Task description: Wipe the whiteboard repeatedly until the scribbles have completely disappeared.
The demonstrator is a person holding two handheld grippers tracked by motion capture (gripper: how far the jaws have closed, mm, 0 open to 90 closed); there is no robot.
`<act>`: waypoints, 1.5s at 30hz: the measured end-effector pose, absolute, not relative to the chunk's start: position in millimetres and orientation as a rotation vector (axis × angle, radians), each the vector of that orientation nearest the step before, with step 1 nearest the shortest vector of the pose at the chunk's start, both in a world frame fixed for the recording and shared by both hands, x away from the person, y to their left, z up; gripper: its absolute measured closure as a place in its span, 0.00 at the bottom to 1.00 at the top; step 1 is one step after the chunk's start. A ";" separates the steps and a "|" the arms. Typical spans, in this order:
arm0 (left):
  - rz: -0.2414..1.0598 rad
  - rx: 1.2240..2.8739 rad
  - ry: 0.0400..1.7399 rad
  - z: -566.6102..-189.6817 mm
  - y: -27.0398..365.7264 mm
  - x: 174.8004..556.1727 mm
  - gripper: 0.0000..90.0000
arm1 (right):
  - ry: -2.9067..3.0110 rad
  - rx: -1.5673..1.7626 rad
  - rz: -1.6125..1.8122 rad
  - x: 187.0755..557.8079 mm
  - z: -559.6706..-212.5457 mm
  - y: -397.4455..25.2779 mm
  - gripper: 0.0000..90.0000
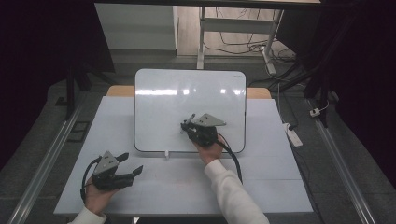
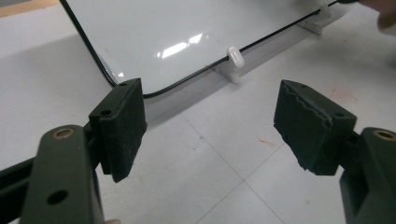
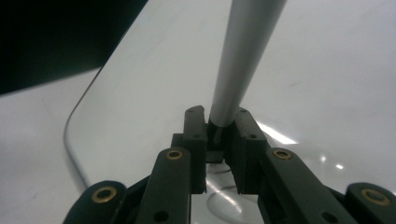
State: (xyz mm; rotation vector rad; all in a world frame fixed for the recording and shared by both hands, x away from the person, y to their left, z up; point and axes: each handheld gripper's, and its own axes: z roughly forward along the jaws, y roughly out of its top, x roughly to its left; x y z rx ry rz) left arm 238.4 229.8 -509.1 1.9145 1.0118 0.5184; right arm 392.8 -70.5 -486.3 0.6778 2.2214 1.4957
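Two grippers are in your hands. Your right gripper [image 1: 187, 125] sits over the lower right part of the whiteboard [image 1: 163, 100], its jaws clamped on a marker [image 3: 240, 60]. Your left gripper [image 1: 130, 164] rests low at the near left of the table [image 1: 275, 186], well apart from the board, its jaws spread wide with nothing between them.

In the right gripper view the marker is a smooth, light grey barrel that rises from between the two black pads and runs up out of the top edge, so its far end is cut off. Where the barrel meets the pads it narrows into shadow, and you cannot tell from there which end is cap and which is tip. In the high view the marker is only a thin dark sliver ahead of the jaws, too small to read.

The whiteboard is white and glossy with a thin dark rim and rounded corners; it leans back, propped on small white feet [image 2: 233, 65] at its near edge. Bright ceiling reflections streak across it. In the left gripper view its near left corner and one foot are sharp, while a second foot at the upper right is partly cut off beside a blurred bit of your right hand [image 1: 210, 151]. Faint red marks [image 2: 267, 141] dot the white tabletop.
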 end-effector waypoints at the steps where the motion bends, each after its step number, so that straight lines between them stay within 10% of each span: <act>1: 0.518 1.915 1.014 -509.3 229.9 238.7 0.29 | 2.275 0.624 1.474 387.3 -491.6 -63.8 0.86; 45: 0.530 1.915 1.017 -509.1 229.1 237.5 0.29 | 2.132 0.710 1.499 400.0 -479.6 -94.5 0.86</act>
